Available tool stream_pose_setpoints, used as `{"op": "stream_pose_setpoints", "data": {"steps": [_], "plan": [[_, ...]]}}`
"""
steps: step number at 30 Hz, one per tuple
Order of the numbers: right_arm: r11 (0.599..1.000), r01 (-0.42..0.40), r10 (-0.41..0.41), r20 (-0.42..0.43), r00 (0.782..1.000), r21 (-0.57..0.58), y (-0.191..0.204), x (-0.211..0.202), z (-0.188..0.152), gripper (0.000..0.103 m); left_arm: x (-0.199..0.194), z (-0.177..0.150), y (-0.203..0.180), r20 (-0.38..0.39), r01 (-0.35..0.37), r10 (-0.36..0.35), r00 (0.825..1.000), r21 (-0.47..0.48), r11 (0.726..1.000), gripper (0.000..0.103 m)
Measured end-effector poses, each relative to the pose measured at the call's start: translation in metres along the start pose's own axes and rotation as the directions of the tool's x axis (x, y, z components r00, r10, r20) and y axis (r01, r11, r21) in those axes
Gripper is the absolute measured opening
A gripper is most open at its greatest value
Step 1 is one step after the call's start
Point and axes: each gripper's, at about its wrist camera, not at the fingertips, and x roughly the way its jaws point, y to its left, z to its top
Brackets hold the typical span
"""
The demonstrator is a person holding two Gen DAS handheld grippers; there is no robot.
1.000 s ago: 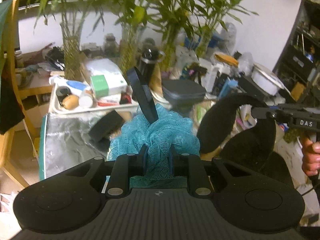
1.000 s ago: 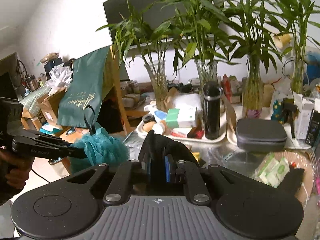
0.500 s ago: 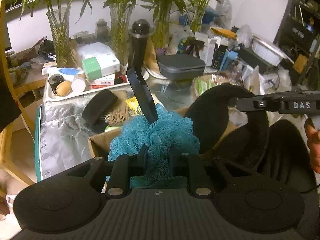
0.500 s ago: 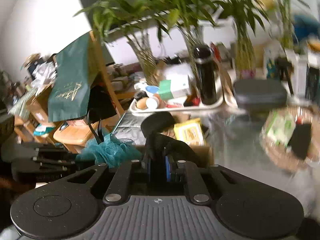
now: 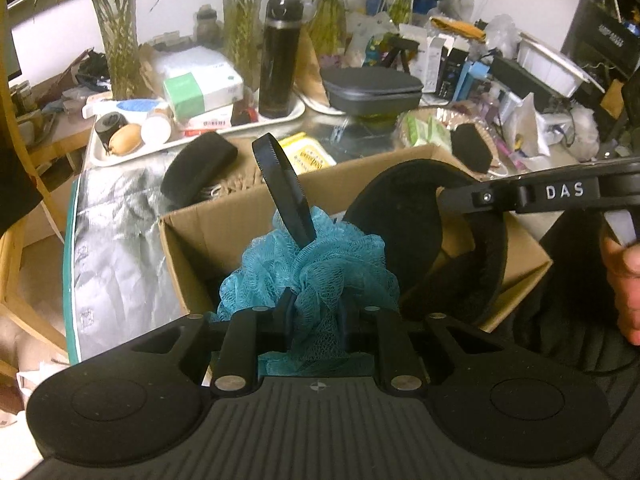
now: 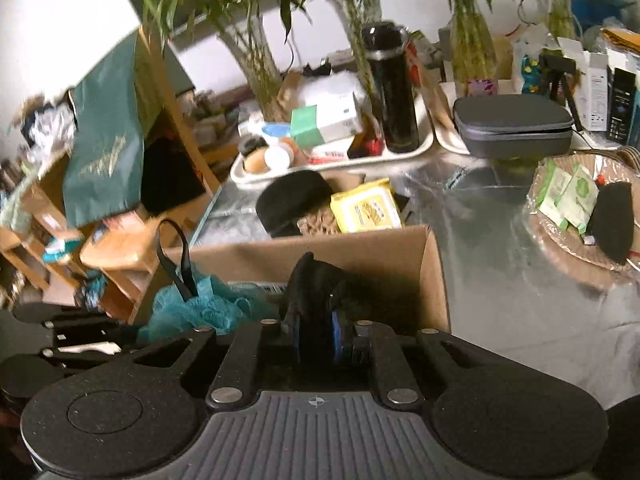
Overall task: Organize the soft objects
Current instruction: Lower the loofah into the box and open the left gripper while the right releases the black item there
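The left tool [image 5: 316, 312] is clamped nearly closed on a teal mesh bath sponge [image 5: 316, 264], whose dark hanging loop [image 5: 284, 188] stands up out of the bunched netting. The jaws have just been easing apart a little, with the netting between them and the pads still pressing on it. The right tool [image 6: 318, 340] is closed about as far as it goes on a black padded piece [image 6: 316, 284], curved like a headband or neck cushion, though I cannot say which. Seen from the left wrist, that black piece [image 5: 432, 240] arcs widely over the right half of an open cardboard box [image 5: 208, 224]. Both soft things hang over the mouth of the box, side by side and close together.

The main risk, as I judge it, is crowding. If both are let go at once, the springy black curve could catch on the box wall [image 6: 436, 276] and hang half out, or push the light sponge aside. The mesh may also snag on the left tool's pads when they part, since netting clings, and then it would be dragged back out. The box itself is light and sits near the surface's edge [image 5: 74, 240], so a hard push down on one wall could tip or slide it. Beyond the box lie a black case [image 5: 198, 168] and a yellow wipes pack [image 5: 306, 154], and farther back a tray [image 5: 120, 152] with a black flask [image 5: 278, 56]
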Motion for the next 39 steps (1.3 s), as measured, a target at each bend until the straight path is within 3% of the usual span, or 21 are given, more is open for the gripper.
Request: {"op": "stream_pose_setpoints", "data": {"steps": [9,10,14,16,19,31,39], "plan": [[0.987,0.088,-0.101,-0.097,0.99,-0.132,0.005,0.019,-0.005,0.027,0.013,-0.003,0.0,-0.045,-0.023,0.023,0.999,-0.002,1.0,0.029],[0.984,0.094,-0.109,-0.097,0.989,-0.15,0.007,0.018,-0.005,0.031,0.013,-0.002,-0.001,-0.046,-0.022,0.022,0.999,0.001,1.0,0.032],[0.979,0.059,-0.075,-0.077,0.994,-0.193,0.014,0.008,-0.004,0.082,0.007,-0.001,-0.004,-0.02,-0.026,0.026,0.999,0.026,0.999,0.051],[0.973,0.059,-0.073,-0.055,0.996,-0.221,0.019,0.002,-0.002,0.094,0.0,0.001,-0.005,-0.003,-0.026,0.026,1.0,0.029,0.999,0.057],[0.968,0.062,-0.075,-0.044,0.996,-0.242,0.023,-0.003,0.001,0.102,-0.009,0.004,-0.004,0.013,-0.025,0.025,1.0,0.017,1.0,0.066],[0.953,0.092,-0.104,-0.029,0.994,-0.29,0.014,-0.026,0.003,0.103,-0.045,0.002,0.007,0.031,-0.088,0.089,0.996,-0.035,0.996,0.073],[0.964,0.102,-0.116,-0.04,0.992,-0.247,-0.006,-0.034,-0.008,0.103,-0.042,-0.015,0.015,0.022,-0.094,0.096,0.995,-0.058,0.994,0.073]]}}
